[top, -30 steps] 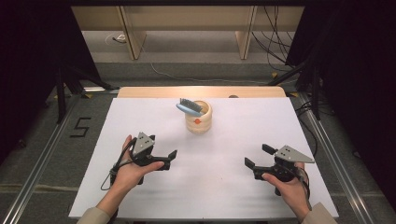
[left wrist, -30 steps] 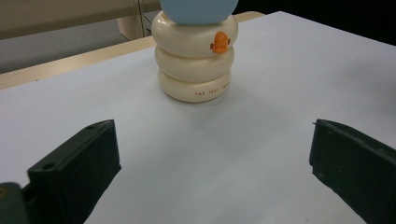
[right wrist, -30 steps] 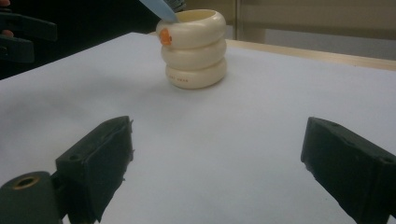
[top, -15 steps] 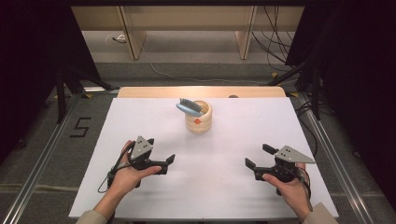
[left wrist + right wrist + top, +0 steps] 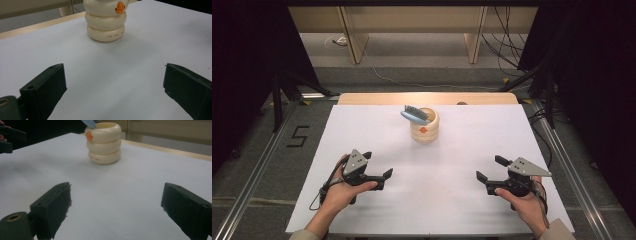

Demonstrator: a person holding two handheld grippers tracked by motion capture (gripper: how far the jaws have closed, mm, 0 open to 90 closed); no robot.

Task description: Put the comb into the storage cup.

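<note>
Resting low over the near part of the white table (image 5: 362, 125), left gripper (image 5: 378, 171) spread wide and empty, angled forward and inward toward the middle. Same on the other side: right gripper (image 5: 486, 170) likewise released, nothing between its jaws, turned inward to mirror its partner (a ready stance, by the look of it, with both hands (image 5: 339, 195) well apart and equally placed for a reach). Seen along each gripper's own jaws, only bare white surface in the gap, with the target straight ahead, which suggests deliberate aiming at it from both sides.

Farther out, near the middle of the table and toward its far edge, a cream ribbed cup (image 5: 424, 126) standing upright, built like three stacked rings, with a small orange mark (image 5: 120, 7) on its upper ring and tiny lettering on the lowest. Leaning out of its mouth toward the left, a blue brush (image 5: 414, 115), bristles up, handle end down inside (propped by the rim, hence the tilt). Well apart from both grippers; probably brush or cup to be grasped next, though not yet approached.

Beyond the table, a wooden strip (image 5: 427, 98), then grey floor with cables.
</note>
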